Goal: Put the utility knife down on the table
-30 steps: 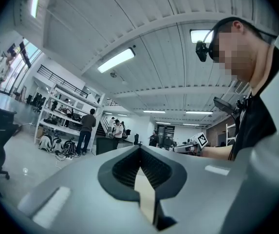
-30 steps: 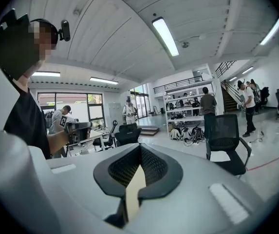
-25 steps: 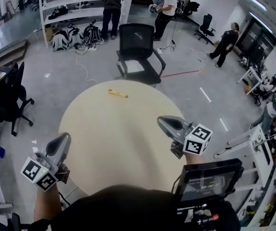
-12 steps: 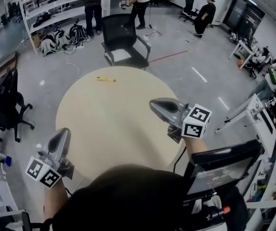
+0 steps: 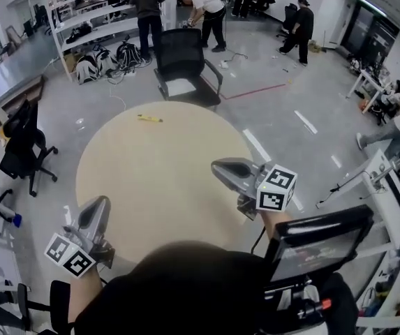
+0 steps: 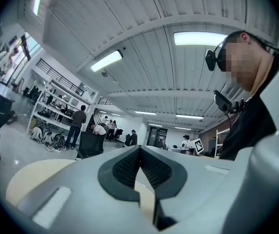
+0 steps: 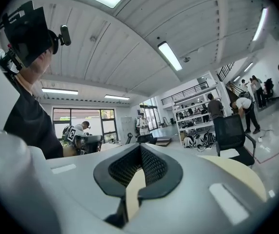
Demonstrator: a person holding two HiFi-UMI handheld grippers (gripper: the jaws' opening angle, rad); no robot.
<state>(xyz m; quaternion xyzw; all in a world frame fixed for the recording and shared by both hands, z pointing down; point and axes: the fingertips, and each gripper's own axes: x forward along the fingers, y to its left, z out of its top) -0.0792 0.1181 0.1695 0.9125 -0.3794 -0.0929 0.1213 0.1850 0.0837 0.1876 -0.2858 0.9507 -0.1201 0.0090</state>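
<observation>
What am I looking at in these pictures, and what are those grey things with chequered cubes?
There is no robot here. A person holds a hand tool with two jaws in each hand: the left gripper and the right gripper. The marked cubes are part of these tools. The wide picture comes from a camera on the person's head, looking down at a round table. The other two pictures come from cameras riding on each gripper, looking along its jaws. Both pairs of jaws are closed, with nothing between them. The only thing on the table is a small yellow object near its far edge, the utility knife.
</observation>
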